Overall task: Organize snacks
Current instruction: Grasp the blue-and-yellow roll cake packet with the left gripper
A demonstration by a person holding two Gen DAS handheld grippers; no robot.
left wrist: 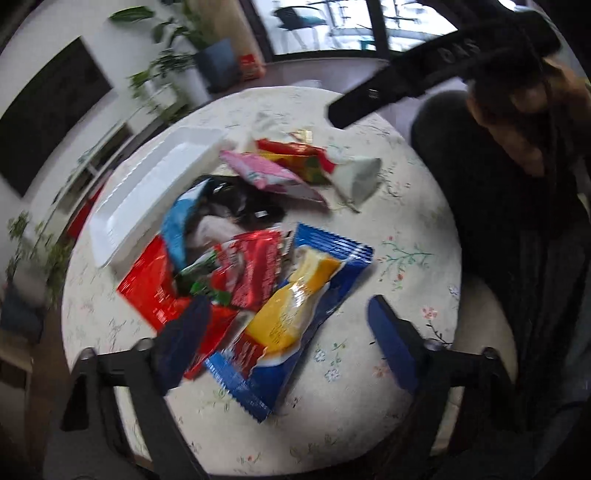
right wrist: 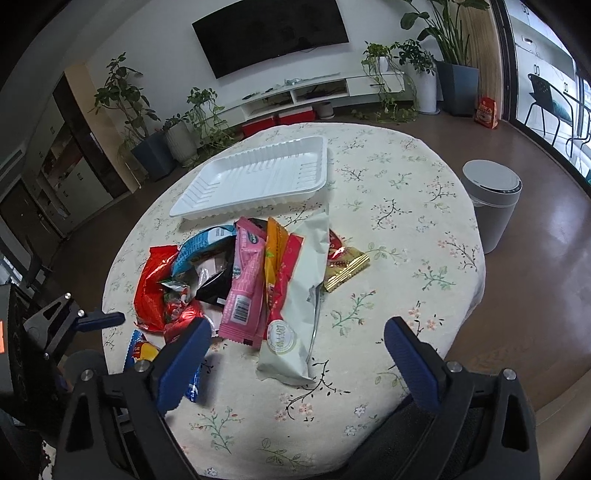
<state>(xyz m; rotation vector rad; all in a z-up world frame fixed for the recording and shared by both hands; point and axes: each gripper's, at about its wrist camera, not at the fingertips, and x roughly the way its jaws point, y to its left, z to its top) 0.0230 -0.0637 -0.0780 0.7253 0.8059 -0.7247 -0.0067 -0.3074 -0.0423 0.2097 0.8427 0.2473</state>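
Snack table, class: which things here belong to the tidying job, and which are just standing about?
Part of the job:
- white tray, nothing in it
- pile of snack packets on the table
- left gripper, right gripper, both open

Just standing about:
- grey bin
- potted plants
- television

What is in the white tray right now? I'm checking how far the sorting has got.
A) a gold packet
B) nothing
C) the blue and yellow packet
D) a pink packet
B: the white tray is bare, and every packet lies in the pile of snacks on the tablecloth.
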